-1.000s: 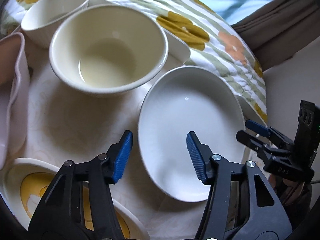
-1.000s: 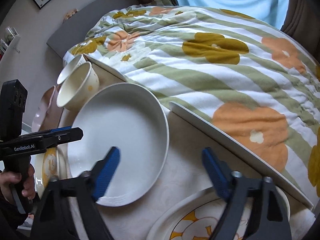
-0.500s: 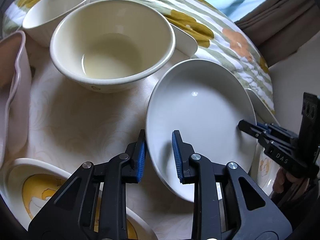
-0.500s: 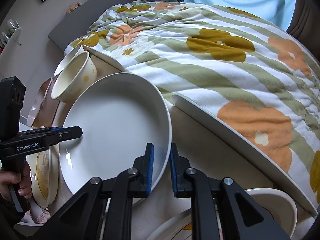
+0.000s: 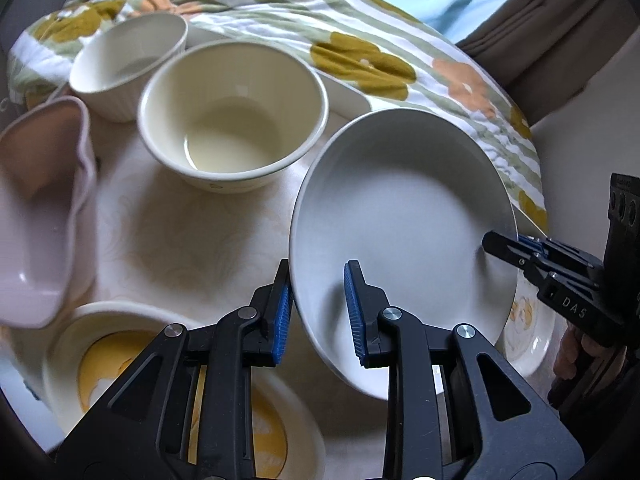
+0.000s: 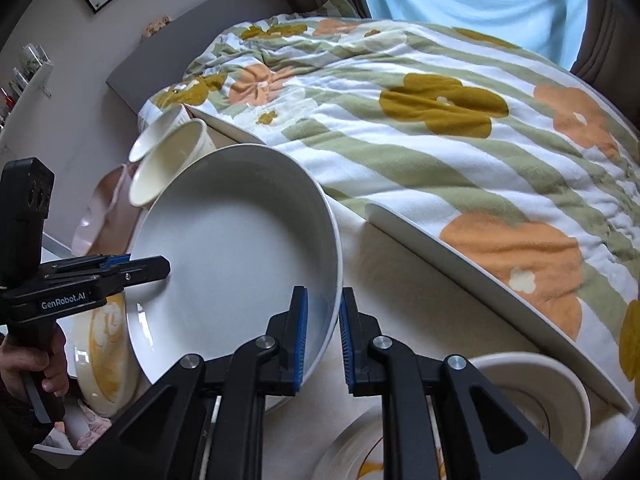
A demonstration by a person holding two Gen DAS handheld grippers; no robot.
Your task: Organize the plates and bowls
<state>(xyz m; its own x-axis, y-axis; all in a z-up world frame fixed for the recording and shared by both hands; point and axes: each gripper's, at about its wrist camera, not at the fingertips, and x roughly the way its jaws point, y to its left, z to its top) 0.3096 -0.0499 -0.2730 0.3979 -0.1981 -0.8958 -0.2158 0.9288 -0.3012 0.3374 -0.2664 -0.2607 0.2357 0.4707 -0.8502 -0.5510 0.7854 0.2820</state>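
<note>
A large white deep plate [image 5: 404, 216] is lifted off the table and tilted. My left gripper [image 5: 316, 312] is shut on its near rim. My right gripper [image 6: 323, 336] is shut on the opposite rim of the same plate [image 6: 236, 248]; it also shows at the right of the left wrist view [image 5: 516, 248]. A cream bowl [image 5: 232, 116] and a smaller white bowl [image 5: 128, 60] stand behind on the table [image 5: 180, 232]. A pink wavy bowl [image 5: 40, 208] is at the left.
A yellow-patterned plate [image 5: 100, 364] lies under my left gripper. Another patterned plate [image 5: 528, 320] lies below the lifted plate. A white bowl [image 6: 532, 396] and a patterned plate [image 6: 360, 456] sit near my right gripper. A flowered quilt [image 6: 440, 120] borders the table.
Both grippers closed from open onto opposite rims of the large white plate. The plate has since risen off the table and tilted.
</note>
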